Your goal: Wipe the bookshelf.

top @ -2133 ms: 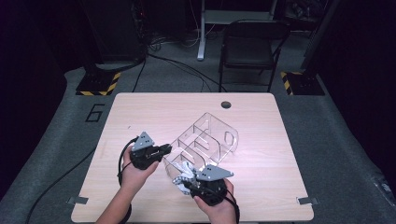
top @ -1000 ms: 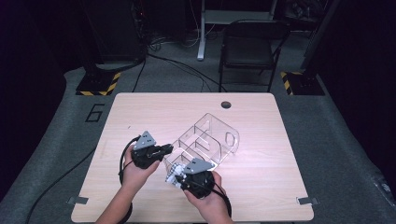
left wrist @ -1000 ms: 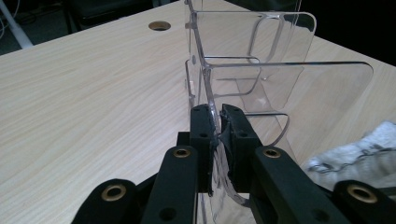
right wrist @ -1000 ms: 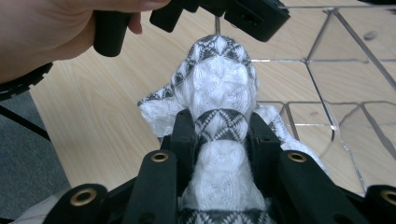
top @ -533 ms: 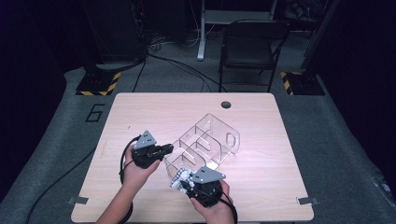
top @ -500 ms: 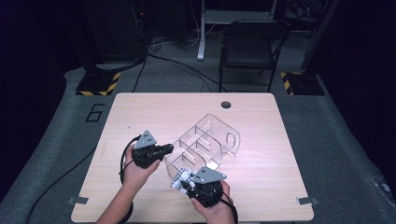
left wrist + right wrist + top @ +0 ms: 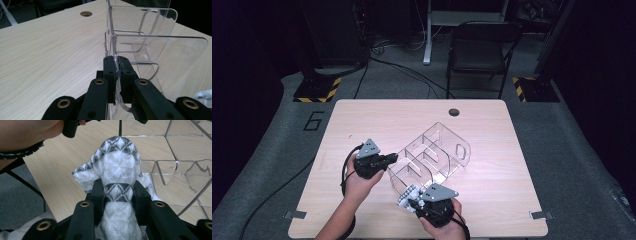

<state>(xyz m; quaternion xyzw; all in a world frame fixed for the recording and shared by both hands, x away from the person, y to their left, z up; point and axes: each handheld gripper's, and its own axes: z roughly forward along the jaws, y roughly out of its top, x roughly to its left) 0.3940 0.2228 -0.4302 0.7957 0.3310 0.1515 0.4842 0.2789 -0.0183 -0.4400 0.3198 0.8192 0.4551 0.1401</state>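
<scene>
On the desk (image 7: 362, 120), the left hand-held gripper (image 7: 388, 159) lies level, its tips at the near-left wall of a clear acrylic organizer (image 7: 432, 157). In the left gripper view this hand-held gripper (image 7: 116, 65) is clamped on the thin edge of that transparent wall, its jaws having just closed the last bit onto it. The organizer rests near the desk's middle, with several compartments divided by clear partitions. Just in front of its near corner, the right hand-held gripper (image 7: 410, 196) holds a rolled black-and-white patterned sock (image 7: 408, 192). In the right gripper view the 2 jaws of this hand-held gripper (image 7: 117, 192) pinch the sock (image 7: 117, 167) around its waist, the bundle bulging above them, close to the organizer's wall (image 7: 180, 157).
</scene>
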